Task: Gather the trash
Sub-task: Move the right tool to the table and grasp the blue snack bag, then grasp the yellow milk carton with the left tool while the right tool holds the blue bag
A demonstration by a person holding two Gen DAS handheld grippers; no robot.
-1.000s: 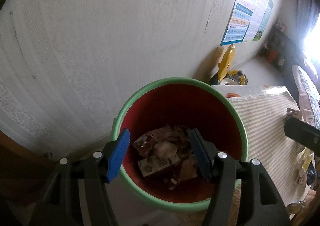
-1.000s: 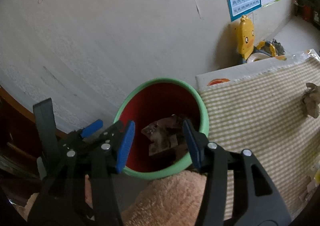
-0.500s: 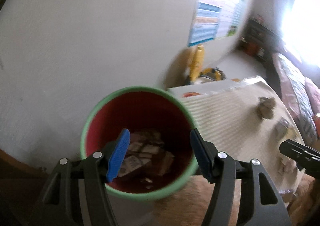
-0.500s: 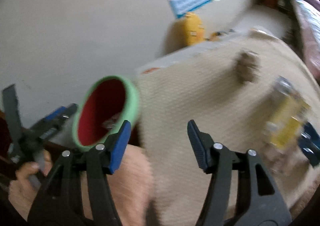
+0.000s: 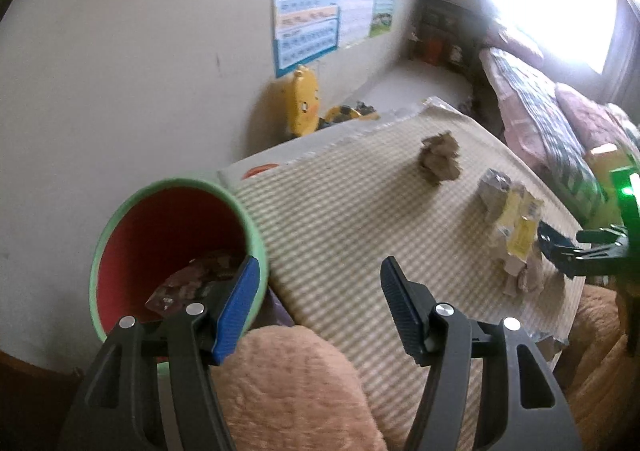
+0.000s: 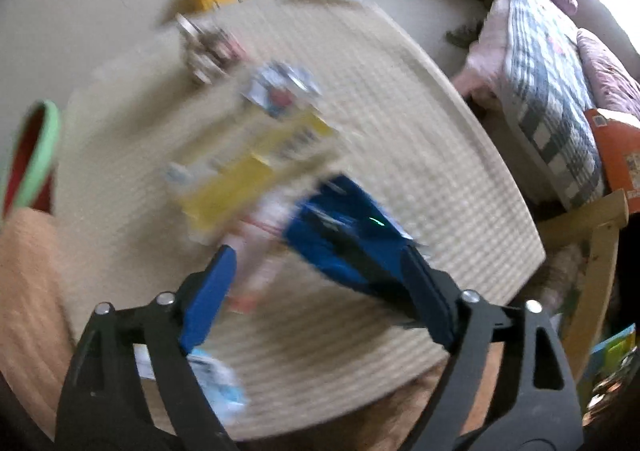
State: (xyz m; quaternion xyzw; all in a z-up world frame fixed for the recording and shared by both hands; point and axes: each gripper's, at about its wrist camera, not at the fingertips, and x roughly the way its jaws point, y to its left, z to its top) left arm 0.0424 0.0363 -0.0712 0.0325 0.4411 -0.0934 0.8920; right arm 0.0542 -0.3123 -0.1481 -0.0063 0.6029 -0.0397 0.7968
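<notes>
A green bin with a red inside [image 5: 176,251] stands by the wall left of the table, with wrappers in it; its rim shows at the left edge of the right wrist view [image 6: 36,155]. My left gripper [image 5: 320,303] is open and empty, between the bin and the checked tablecloth [image 5: 340,219]. On the cloth lie a crumpled brown paper [image 5: 440,159], a yellow wrapper [image 5: 516,227] and a silvery pack [image 5: 494,187]. My right gripper [image 6: 320,287] is open and empty, low over the blurred yellow wrapper [image 6: 248,179] and a blue packet [image 6: 336,223].
A yellow duck toy [image 5: 304,103] stands on the floor by the wall. A poster [image 5: 316,11] hangs above it. A bed with checked bedding [image 6: 548,83] lies to the right. A wooden chair frame [image 6: 592,247] stands by the table's right edge. A peach plush sleeve [image 5: 288,387] is in front.
Both grippers have swung right, away from the bin and over the table. The right gripper now hovers above the wrappers. Both have stayed open and empty.
</notes>
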